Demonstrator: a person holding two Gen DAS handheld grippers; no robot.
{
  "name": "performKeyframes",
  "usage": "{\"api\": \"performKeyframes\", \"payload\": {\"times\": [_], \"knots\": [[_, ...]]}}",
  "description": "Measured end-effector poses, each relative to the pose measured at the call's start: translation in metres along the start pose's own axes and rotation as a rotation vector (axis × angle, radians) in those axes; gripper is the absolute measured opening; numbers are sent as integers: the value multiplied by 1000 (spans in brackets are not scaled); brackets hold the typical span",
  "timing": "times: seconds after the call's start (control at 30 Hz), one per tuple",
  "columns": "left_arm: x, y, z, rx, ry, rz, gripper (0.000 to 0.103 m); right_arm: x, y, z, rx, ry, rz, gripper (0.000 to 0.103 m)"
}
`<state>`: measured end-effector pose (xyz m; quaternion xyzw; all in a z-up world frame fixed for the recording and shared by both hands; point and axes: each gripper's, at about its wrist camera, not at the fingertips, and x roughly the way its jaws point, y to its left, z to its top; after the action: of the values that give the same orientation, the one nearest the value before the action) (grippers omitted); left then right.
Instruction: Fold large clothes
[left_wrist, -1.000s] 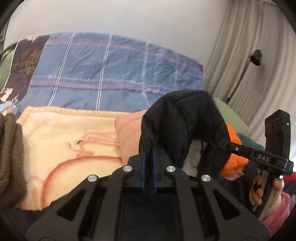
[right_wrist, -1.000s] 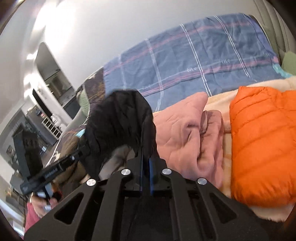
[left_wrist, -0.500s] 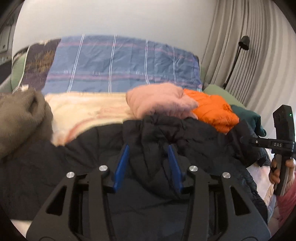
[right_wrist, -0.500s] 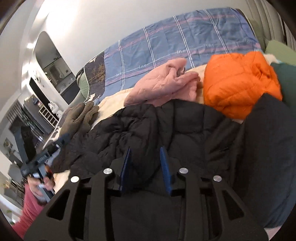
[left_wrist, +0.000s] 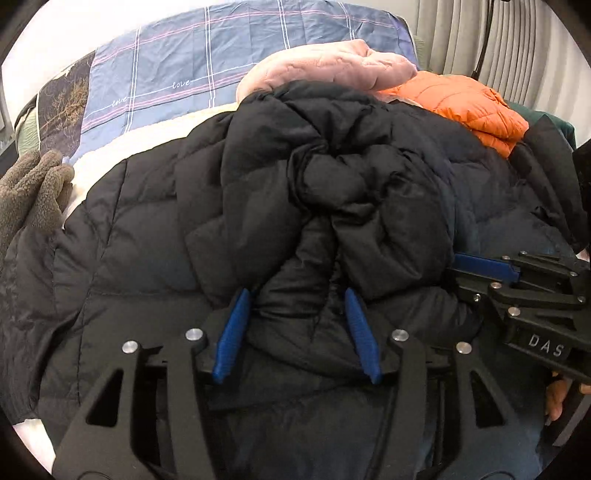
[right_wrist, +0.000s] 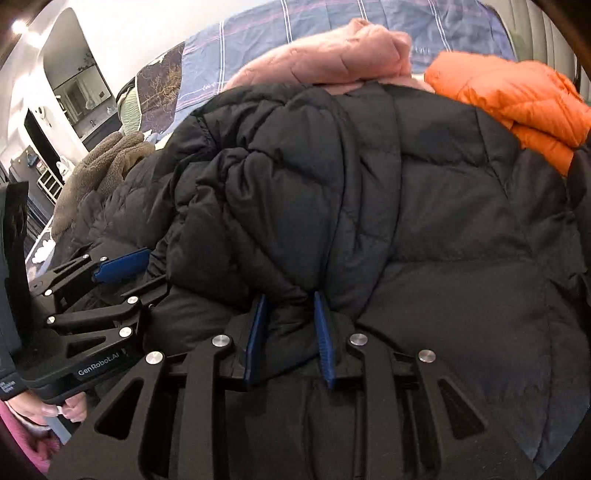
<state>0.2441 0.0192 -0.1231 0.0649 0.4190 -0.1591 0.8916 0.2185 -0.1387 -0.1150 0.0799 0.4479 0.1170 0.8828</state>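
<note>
A large black quilted puffer jacket (left_wrist: 155, 229) lies spread on the bed, bunched in folds in the middle; it fills the right wrist view (right_wrist: 443, 229) too. My left gripper (left_wrist: 297, 295) is open, its blue pads either side of a bunched fold of the jacket. My right gripper (right_wrist: 290, 301) is open, with a fold of the jacket between its pads. Each gripper shows in the other's view, the right one (left_wrist: 480, 266) at the jacket's right side, the left one (right_wrist: 122, 267) at its left side.
Behind the jacket lie a pink quilted garment (left_wrist: 332, 70) and an orange puffer jacket (left_wrist: 472, 107). A brown fleece garment (left_wrist: 29, 195) lies at the left. A blue plaid cover (left_wrist: 177, 77) is spread at the back. Curtains (left_wrist: 517, 44) hang at the right.
A second ago both grippers were shut on the raised jacket. They have opened, the jacket has come down onto the bed, and both grippers have moved closer in over it.
</note>
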Motion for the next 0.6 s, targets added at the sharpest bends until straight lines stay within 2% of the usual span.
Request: {"api": "performKeyframes", "payload": {"times": [0.1, 0.13, 0.17, 0.23, 0.33, 0.37, 0.43, 0.53, 0.6], "knots": [[-7, 6, 0, -25, -11, -29, 59, -8, -1, 1, 11, -2, 13, 27], [-11, 9, 0, -32, -16, -33, 64, -15, -2, 2, 18, -10, 12, 27], [-22, 13, -3, -48, -29, -34, 76, -22, -2, 4, 23, -25, 8, 28], [-50, 29, -12, -97, -77, -41, 83, -41, 2, 9, 14, -87, -16, 33], [-85, 63, -35, -187, -108, -37, 83, -56, 14, 18, -42, -164, -71, 58], [-95, 78, -46, -231, -116, -28, 83, -58, 21, 20, -67, -184, -88, 63], [-113, 115, -68, -339, -121, 2, 83, -56, 33, 25, -101, -189, -90, 64], [-136, 174, -103, -513, -126, 68, 82, -43, 47, 33, -93, -162, -41, 64], [-153, 224, -136, -668, -124, 142, 76, -28, 54, 37, -70, -127, -12, 64]]}}
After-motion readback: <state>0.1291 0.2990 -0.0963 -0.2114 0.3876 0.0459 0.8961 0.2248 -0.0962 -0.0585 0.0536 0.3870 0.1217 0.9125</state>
